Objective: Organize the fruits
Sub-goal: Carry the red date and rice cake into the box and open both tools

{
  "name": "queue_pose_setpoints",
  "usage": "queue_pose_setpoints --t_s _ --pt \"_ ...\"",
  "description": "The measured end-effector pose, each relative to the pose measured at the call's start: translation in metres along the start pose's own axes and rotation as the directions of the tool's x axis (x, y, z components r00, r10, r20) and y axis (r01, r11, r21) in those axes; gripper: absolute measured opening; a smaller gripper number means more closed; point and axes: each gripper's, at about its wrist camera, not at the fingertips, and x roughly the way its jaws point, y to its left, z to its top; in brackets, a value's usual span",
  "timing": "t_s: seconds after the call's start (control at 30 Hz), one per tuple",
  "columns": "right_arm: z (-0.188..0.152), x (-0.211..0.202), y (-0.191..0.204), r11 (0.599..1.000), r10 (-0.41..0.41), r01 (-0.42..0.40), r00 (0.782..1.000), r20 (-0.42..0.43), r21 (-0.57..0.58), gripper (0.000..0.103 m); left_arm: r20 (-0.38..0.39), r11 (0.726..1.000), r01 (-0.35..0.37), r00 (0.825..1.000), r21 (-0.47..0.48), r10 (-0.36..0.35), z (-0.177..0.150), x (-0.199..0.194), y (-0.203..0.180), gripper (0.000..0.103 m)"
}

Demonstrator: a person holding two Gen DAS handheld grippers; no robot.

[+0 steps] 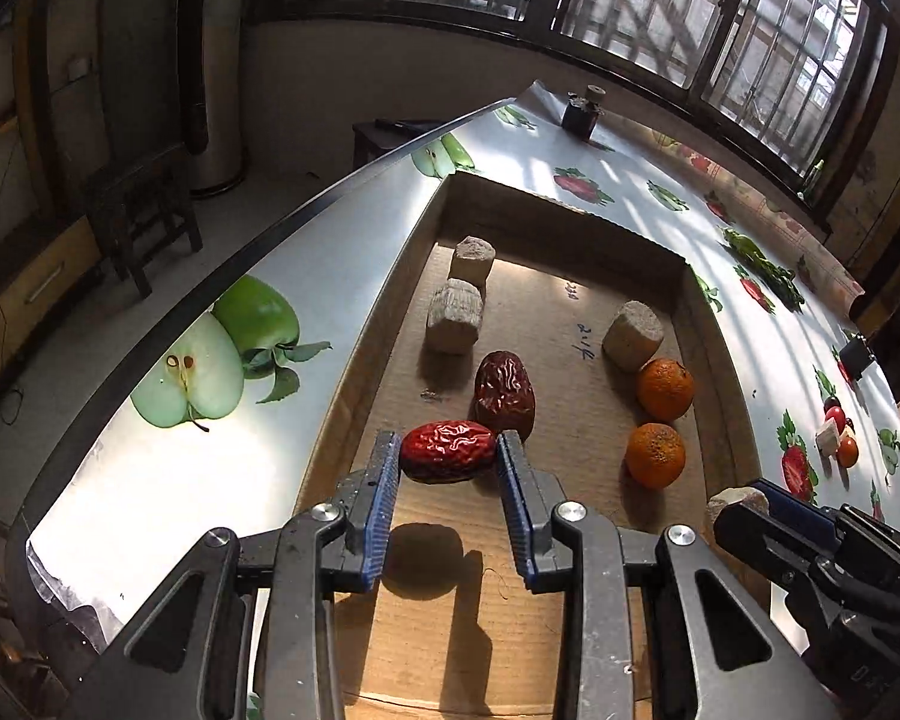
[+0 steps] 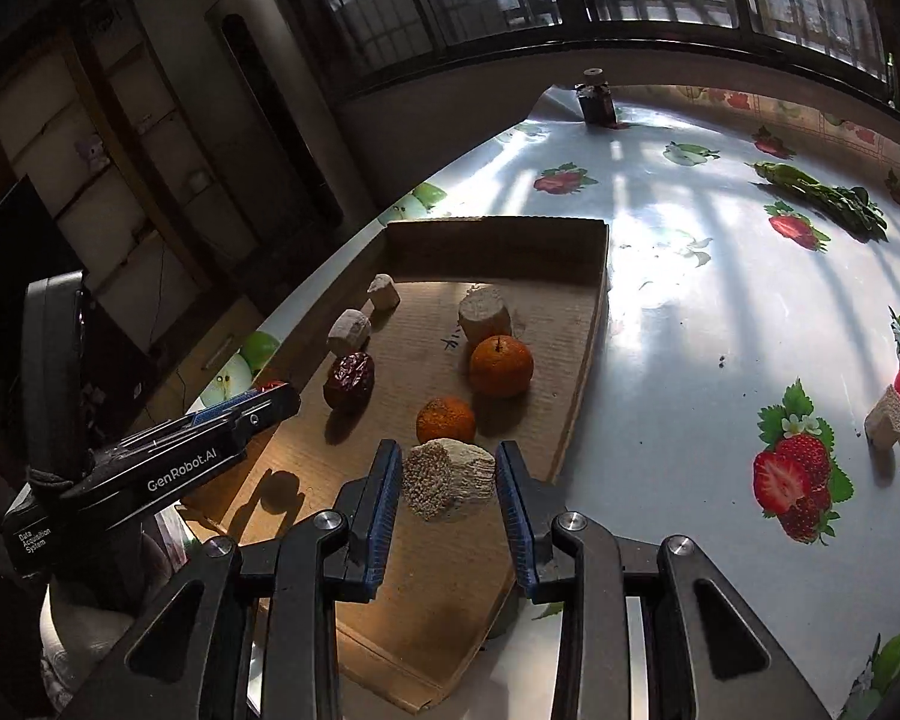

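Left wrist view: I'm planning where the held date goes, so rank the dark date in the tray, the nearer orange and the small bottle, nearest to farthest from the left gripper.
1. dark date, just beyond the left gripper.
2. nearer orange, to the right.
3. small bottle, at the table's far edge.
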Motion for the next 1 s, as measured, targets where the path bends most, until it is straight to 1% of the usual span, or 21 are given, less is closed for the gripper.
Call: queue_pose_setpoints --t_s 0.1,0.13,0.23,0.37,0.43,0.47,0.5,0.57,0.6,0.63,0.67,0.7,0.8,1.0 --pt "-0.006 0.017 0.012 0.999 -0.018 0.017 0.999 -0.038 -0.034 0.035 -0.014 1.0 0.002 1.0 0.0 -0.002 -0.003 0.006 -0.002 0.032" --pt "-0.008 0.02 0.015 0.999 -0.026 0.024 0.999 -0.043 -0.046 0.035 -0.01 1.0 -0.01 1.0 0.003 0.01 -0.003 0.007 -0.003 0.032" --pt "-0.011 0.028 0.021 0.995 -0.063 0.059 0.997 -0.048 -0.082 0.036 -0.002 1.0 -0.006 1.0 -0.003 0.006 -0.004 0.006 -0.004 0.032" --pt "-0.012 0.034 0.025 0.992 -0.08 0.074 0.996 -0.05 -0.098 0.037 0.014 1.0 -0.009 1.0 -0.008 0.009 -0.004 -0.003 -0.006 0.035" --pt "-0.012 0.034 0.024 0.994 -0.072 0.068 0.996 -0.046 -0.089 0.041 0.038 1.0 -0.022 0.999 -0.003 0.022 -0.003 -0.012 -0.009 0.042" --pt "-0.011 0.032 0.024 0.995 -0.065 0.061 0.997 -0.041 -0.083 0.044 0.054 1.0 -0.03 0.998 0.0 0.03 -0.003 -0.017 -0.01 0.043" --pt "-0.011 0.028 0.023 0.995 -0.061 0.058 0.998 -0.032 -0.079 0.047 0.071 0.999 -0.039 0.997 0.006 0.039 -0.003 -0.024 -0.013 0.048" --pt "-0.011 0.019 0.023 0.996 -0.057 0.056 0.998 -0.008 -0.072 0.051 0.108 0.998 -0.062 0.992 0.021 0.059 -0.002 -0.036 -0.019 0.061" --pt "-0.01 0.012 0.022 0.996 -0.057 0.057 0.998 0.008 -0.069 0.054 0.131 0.996 -0.078 0.989 0.033 0.073 -0.003 -0.044 -0.025 0.073" --pt "-0.01 0.006 0.021 0.996 -0.06 0.061 0.998 0.025 -0.064 0.055 0.156 0.995 -0.091 0.984 0.047 0.083 -0.004 -0.051 -0.032 0.082" --pt "-0.011 -0.001 0.019 0.996 -0.064 0.066 0.997 0.04 -0.058 0.059 0.18 0.993 -0.097 0.98 0.066 0.084 -0.006 -0.058 -0.038 0.085" --pt "-0.011 -0.007 0.016 0.996 -0.067 0.07 0.996 0.053 -0.052 0.061 0.198 0.991 -0.096 0.977 0.089 0.077 -0.007 -0.065 -0.046 0.085" --pt "-0.014 -0.028 0.005 0.996 -0.082 0.084 0.993 0.087 -0.026 0.062 0.228 0.988 -0.076 0.973 0.137 0.043 -0.012 -0.08 -0.066 0.085" --pt "-0.026 -0.065 -0.028 0.992 -0.119 0.114 0.984 0.132 0.045 0.066 0.253 0.973 -0.085 0.967 0.214 0.029 -0.022 -0.097 -0.1 0.085"
